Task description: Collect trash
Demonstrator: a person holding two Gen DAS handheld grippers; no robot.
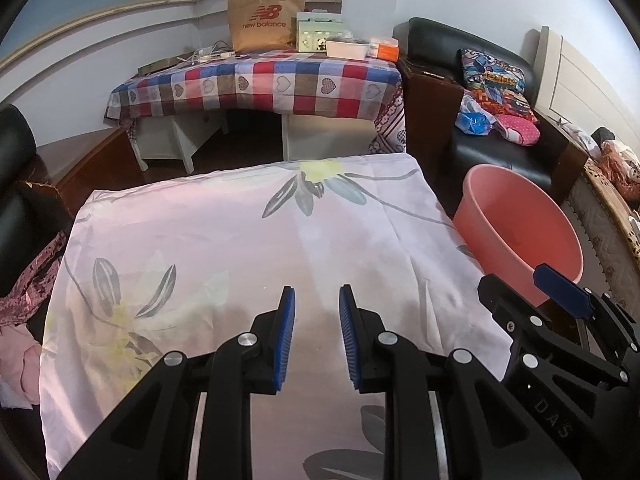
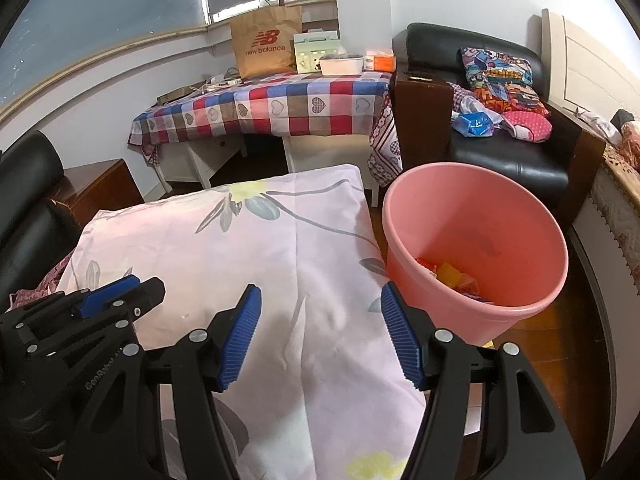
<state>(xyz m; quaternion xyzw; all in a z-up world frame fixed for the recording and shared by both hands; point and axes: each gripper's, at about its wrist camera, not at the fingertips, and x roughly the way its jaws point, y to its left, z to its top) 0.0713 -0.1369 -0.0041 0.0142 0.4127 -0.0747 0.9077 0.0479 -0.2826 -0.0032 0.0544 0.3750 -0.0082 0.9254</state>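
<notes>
Trash, bright orange and yellow wrappers (image 2: 448, 274), is lying inside the round pink plastic bin (image 2: 520, 208), just right of the right gripper (image 2: 320, 332) fingers. Both grippers, left gripper (image 1: 317, 336) included, are hovering open and empty over the floral-cloth bench (image 2: 248, 248).

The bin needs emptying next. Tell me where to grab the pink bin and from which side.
Grip the pink bin by its rim, at the near edge, coming down from above with one pad inside the wall and one outside. It stands upright and open-topped beside the cloth-covered table, and its body looks too wide to span. The right gripper is open, empty and nearest.
</notes>
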